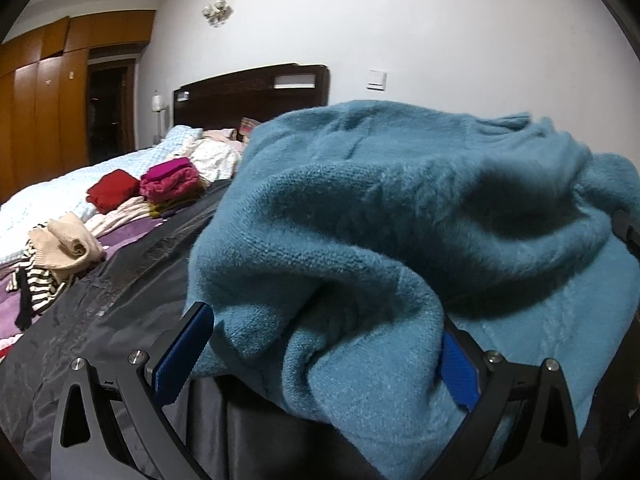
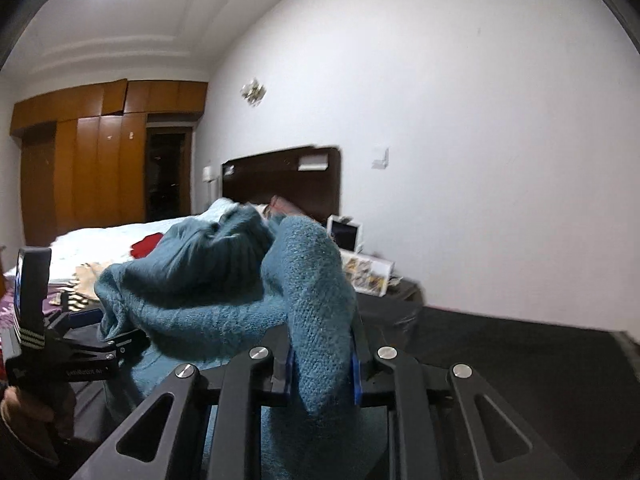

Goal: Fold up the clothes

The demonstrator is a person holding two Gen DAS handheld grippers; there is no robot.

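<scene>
A teal knit sweater [image 1: 400,216] lies heaped on a dark sheet [image 1: 120,292] on the bed. In the left wrist view it fills the middle and right. My left gripper [image 1: 324,320] stands wide open around a thick fold of it. A gap shows between the left blue pad [image 1: 184,356] and the knit, while the right pad [image 1: 460,372] lies against it. In the right wrist view my right gripper [image 2: 322,332] is shut on a raised fold of the sweater [image 2: 312,288], lifted above the heap. The left gripper [image 2: 120,340] reaches into the sweater from the left, held by a hand [image 2: 24,404].
Folded clothes sit further up the bed: a red piece [image 1: 112,190] and a magenta stack [image 1: 170,180]. A beige garment [image 1: 64,246] and a striped one [image 1: 36,284] lie loose at left. A dark headboard [image 1: 256,92], wooden wardrobe [image 1: 40,100] and cluttered nightstand [image 2: 384,284] stand behind.
</scene>
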